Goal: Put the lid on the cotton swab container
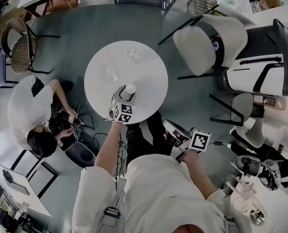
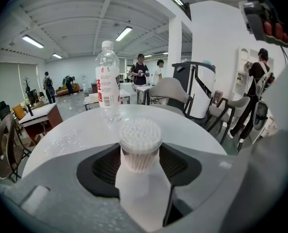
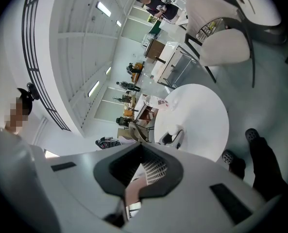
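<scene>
Left tongs (image 2: 140, 165) pinched the cotton swab container (image 2: 140, 140) upright over the counter (image 2: 197, 130), just nearer than the water bottle (image 2: 108, 81), probably to steady it for capping. Right tongs (image 3: 143, 168), pressed together and empty, hung well apart from the bottle. No lid could be made out.

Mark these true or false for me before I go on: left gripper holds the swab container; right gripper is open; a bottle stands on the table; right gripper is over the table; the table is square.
1. The left gripper holds the swab container. True.
2. The right gripper is open. False: its jaws are shut, with nothing between them.
3. A bottle stands on the table. True: it is upright, beyond the container.
4. The right gripper is over the table. False: in the head view it is off the table's edge, close to the person.
5. The table is square. False: it is round.
</scene>
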`<action>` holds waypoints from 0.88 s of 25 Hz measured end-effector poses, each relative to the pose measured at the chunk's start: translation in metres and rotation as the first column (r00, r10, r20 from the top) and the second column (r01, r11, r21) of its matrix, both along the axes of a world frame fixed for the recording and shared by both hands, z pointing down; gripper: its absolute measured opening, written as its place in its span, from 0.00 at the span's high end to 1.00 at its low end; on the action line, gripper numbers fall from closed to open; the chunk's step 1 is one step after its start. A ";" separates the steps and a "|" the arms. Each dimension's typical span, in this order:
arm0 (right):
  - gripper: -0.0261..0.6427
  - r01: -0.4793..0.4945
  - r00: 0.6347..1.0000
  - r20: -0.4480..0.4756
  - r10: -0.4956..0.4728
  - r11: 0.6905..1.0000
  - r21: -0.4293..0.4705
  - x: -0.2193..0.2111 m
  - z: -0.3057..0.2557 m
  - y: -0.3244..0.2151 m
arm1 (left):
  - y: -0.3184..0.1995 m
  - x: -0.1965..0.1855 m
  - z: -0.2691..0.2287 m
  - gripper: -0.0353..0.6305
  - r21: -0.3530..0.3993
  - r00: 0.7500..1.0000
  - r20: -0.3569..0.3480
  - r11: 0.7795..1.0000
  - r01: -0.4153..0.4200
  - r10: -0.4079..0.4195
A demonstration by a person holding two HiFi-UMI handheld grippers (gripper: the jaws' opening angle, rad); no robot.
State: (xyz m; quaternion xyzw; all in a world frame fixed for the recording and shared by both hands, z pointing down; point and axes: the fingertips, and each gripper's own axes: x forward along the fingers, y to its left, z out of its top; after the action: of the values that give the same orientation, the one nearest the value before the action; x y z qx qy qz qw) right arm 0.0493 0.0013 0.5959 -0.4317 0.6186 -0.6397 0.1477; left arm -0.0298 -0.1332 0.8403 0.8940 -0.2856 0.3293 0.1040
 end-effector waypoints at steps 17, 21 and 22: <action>0.95 0.016 1.000 -0.011 -0.015 0.997 0.075 -0.008 -0.022 -0.006 | 0.010 -0.012 -0.012 0.52 -0.014 0.998 0.044 0.999 -0.032 0.033; 0.95 0.023 1.000 -0.015 -0.022 0.994 0.106 -0.011 -0.032 -0.008 | 0.023 -0.023 -0.022 0.52 -0.007 0.999 0.041 1.000 -0.023 0.023; 0.95 0.027 0.999 -0.022 -0.024 0.993 0.118 -0.011 -0.035 -0.009 | 0.026 -0.025 -0.025 0.52 -0.001 0.999 0.036 1.000 -0.016 0.016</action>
State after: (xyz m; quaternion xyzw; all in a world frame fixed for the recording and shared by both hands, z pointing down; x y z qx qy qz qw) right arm 0.0386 -0.0078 0.5606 -0.4208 0.6625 -0.5991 0.1585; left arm -0.0544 -0.1072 0.8150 0.8901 -0.2799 0.3465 0.0966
